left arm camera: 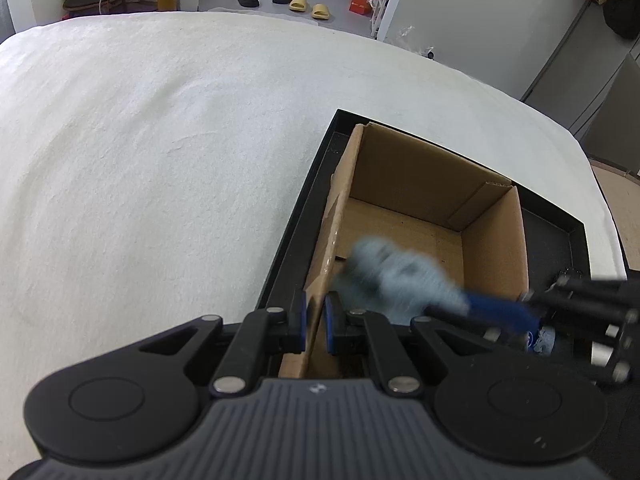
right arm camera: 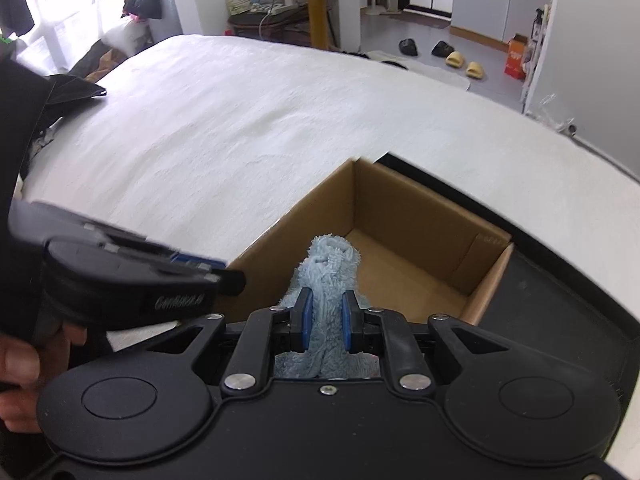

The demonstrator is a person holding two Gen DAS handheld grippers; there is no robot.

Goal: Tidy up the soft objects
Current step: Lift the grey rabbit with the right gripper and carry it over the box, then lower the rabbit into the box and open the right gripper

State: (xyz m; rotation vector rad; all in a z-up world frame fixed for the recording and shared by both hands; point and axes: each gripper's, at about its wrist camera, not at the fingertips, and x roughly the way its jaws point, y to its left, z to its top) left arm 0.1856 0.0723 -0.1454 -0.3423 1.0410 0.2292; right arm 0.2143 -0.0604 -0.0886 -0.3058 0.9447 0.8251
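Left-wrist view: the left tool (left arm camera: 316,322) is closed to a narrow gap on the near-left wall of the cardboard box (left arm camera: 424,184), 1 blue pad on each side of the wall. The box stands open-topped in a black tray (left arm camera: 296,232) at 3 o'clock on the white bed (left arm camera: 160,152). The right tool (left arm camera: 500,314) enters from 4 o'clock, blurred, carrying a light-blue fluffy cloth (left arm camera: 396,276) over the box interior.

Right-wrist view: the right tool (right arm camera: 326,326) is clamped on the cloth (right arm camera: 328,276), which bulges past both pads; the cloth's free end projects toward 12 o'clock above the box (right arm camera: 404,216). The left tool (right arm camera: 224,276) lies at 9 o'clock against the box wall. Slippers (right arm camera: 464,64) lie on the floor at 1 o'clock.
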